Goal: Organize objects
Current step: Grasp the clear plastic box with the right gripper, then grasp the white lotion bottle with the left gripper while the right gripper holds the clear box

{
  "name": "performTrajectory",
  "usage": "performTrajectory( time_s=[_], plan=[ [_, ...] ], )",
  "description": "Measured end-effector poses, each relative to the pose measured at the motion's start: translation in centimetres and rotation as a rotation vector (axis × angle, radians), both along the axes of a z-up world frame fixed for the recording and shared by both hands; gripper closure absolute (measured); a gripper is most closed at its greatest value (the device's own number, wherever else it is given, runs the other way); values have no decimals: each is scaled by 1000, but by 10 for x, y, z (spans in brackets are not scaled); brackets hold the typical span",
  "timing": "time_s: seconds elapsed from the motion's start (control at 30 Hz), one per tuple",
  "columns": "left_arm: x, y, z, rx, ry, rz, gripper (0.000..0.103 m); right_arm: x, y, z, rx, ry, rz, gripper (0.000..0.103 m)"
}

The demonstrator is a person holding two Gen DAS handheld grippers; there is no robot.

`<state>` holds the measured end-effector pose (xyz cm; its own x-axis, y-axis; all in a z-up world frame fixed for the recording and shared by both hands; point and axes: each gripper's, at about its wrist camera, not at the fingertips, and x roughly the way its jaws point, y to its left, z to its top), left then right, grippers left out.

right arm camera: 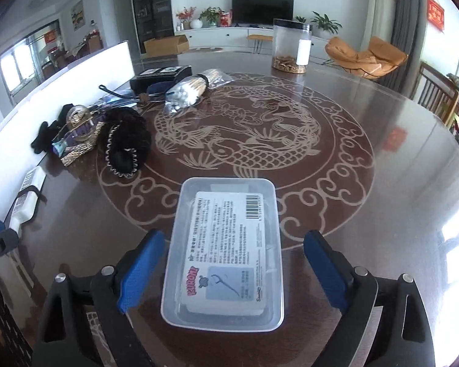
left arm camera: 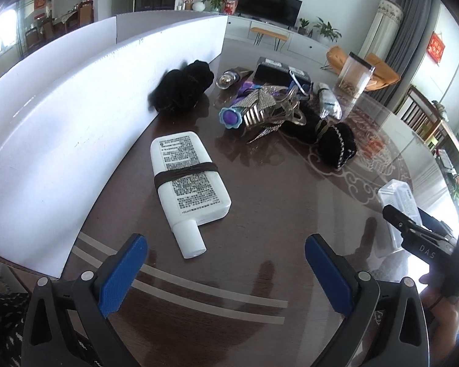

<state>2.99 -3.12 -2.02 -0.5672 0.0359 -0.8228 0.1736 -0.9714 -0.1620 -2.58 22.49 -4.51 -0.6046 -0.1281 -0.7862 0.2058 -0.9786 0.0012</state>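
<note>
A white lotion bottle [left arm camera: 189, 183] with a dark band lies on the brown table, just ahead of my open, empty left gripper [left arm camera: 226, 272]. It also shows at the left edge of the right wrist view [right arm camera: 27, 197]. A clear plastic box of floss picks [right arm camera: 229, 253] lies flat on the table between the fingers of my open right gripper [right arm camera: 234, 269]; the left pad is close to the box's side, the right pad stands apart. The box and the right gripper show at the right of the left wrist view [left arm camera: 399, 202].
A white board [left arm camera: 61, 116] stands along the table's left side. Beyond lie a black scrunchie [left arm camera: 183, 87], a pile of hair clips [left arm camera: 266, 111], a black beaded hair tie [right arm camera: 125, 143], a black case [right arm camera: 160, 76], a cotton swab bag [right arm camera: 192, 90] and a clear jar [right arm camera: 290, 46].
</note>
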Motion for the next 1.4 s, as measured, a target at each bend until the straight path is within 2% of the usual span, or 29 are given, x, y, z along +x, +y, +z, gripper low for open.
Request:
performTrajectory(
  time_s=[0.4,0.63,0.73,0.77,0.9,0.97,1.07,1.17,1.27,1.4],
  plan=[
    [-10,-13,-11,12,-51,76,0,-2,-7,-5,59,-5,-2,8],
    [-31,-14,-13,-43,-58,97,0,-3,-8,-7,67,-7,-1,8],
    [-49,-14,-15,-108,-83,87,0,-3,-9,-7,71,-7,0,8],
    [-59,-11,-17,-151,-103,71,0,-3,-9,-7,71,-7,1,8],
    [-76,4,-16,-158,-62,-41,0,-3,-9,-8,72,-9,2,7],
    [-78,22,-16,-164,-37,-141,0,-3,-10,-8,75,-9,3,6],
    [-66,59,-14,-169,-11,-358,0,-3,-10,-8,77,-8,6,5],
    [-51,74,-12,-168,-7,-452,0,-3,-11,-8,78,-8,5,5],
    [-39,67,-9,-167,-23,-455,0,-3,-10,-8,77,-6,4,5],
    [-41,35,-6,-132,-64,-332,0,-3,-10,-8,77,-6,2,5]
  ],
)
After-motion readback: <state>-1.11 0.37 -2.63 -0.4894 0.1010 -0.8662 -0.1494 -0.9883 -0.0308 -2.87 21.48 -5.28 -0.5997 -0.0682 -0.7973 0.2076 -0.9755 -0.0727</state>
